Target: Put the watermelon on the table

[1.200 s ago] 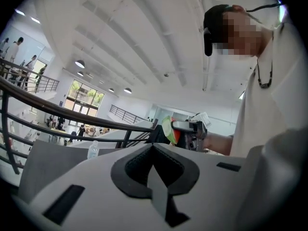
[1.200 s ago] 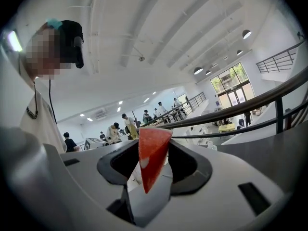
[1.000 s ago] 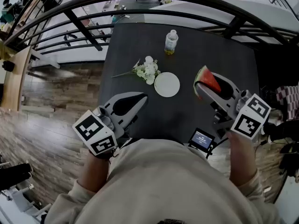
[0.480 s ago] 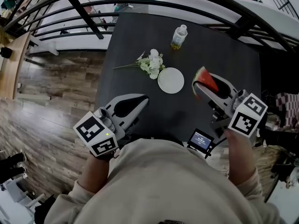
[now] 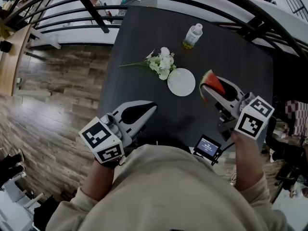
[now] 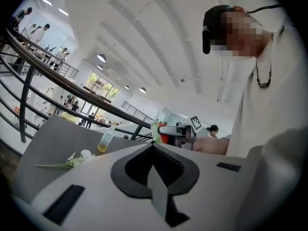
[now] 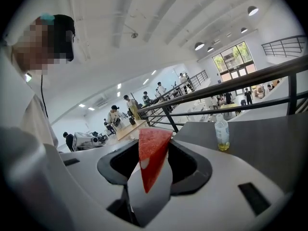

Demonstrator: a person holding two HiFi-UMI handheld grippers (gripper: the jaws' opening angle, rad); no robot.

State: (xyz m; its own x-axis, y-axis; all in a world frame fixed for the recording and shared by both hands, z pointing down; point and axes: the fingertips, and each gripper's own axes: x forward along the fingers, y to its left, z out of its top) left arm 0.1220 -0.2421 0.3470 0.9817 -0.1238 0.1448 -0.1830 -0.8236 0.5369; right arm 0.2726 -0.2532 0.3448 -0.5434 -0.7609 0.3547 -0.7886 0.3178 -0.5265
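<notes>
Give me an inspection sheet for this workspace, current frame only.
surface: dark table, flat, three loose items on it.
job's things: watermelon slice clamped in the right claw, over the table's right side, not set down.
clutter: white plate, empty; white flowers beside it; upright bottle with a little yellowish liquid, far side.
grippers: left claw shut, empty; right claw shut on the slice.
cables: nothing seen.
surroundings: black railing, wood floor, people in the distance.
</notes>
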